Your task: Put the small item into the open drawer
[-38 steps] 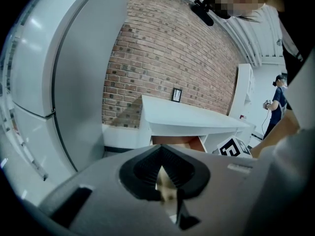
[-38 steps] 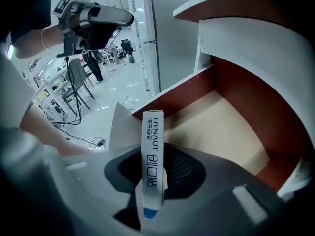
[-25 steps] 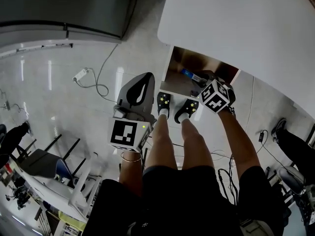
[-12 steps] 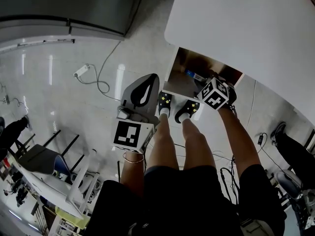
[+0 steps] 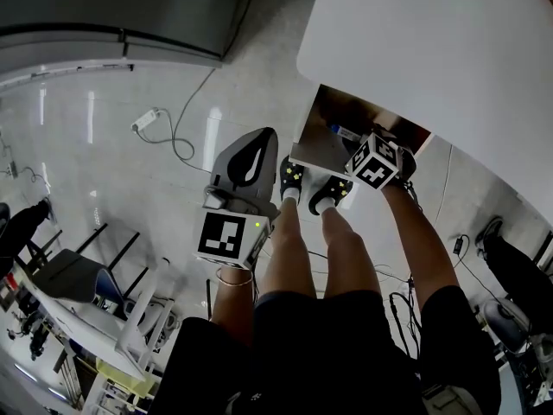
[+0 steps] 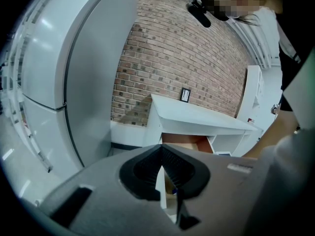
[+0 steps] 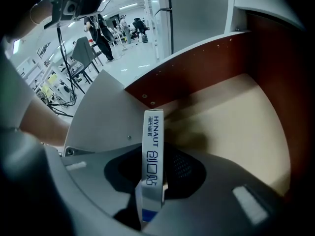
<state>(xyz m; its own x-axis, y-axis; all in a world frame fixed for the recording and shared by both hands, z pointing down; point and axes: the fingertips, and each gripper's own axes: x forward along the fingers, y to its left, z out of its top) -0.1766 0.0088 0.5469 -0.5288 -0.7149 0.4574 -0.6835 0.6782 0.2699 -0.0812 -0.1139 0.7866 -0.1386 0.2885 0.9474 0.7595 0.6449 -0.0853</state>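
My right gripper [image 7: 156, 157] is shut on a narrow white box with blue print [image 7: 152, 146], held upright between the pads. It points steeply down over the open drawer's beige floor [image 7: 231, 117], next to its red-brown wall [image 7: 197, 68]. In the head view the right gripper [image 5: 352, 141] reaches into the drawer [image 5: 321, 150] under the white table [image 5: 449, 50], and the box [image 5: 343, 133] shows at its tip. My left gripper [image 5: 257, 141] hangs over the floor left of the drawer. Its jaws [image 6: 160, 151] are shut with nothing in them.
The person's legs and shoes [image 5: 292, 178] stand right in front of the drawer. A power strip with its cable [image 5: 147, 121] lies on the glossy floor. A grey cabinet [image 5: 112, 15] is at the far left, chairs [image 5: 78, 275] at the lower left. A brick wall [image 6: 172, 58] stands behind the table.
My right gripper has sunk a little toward the drawer with the box still in it. The left gripper has stayed about where it was.
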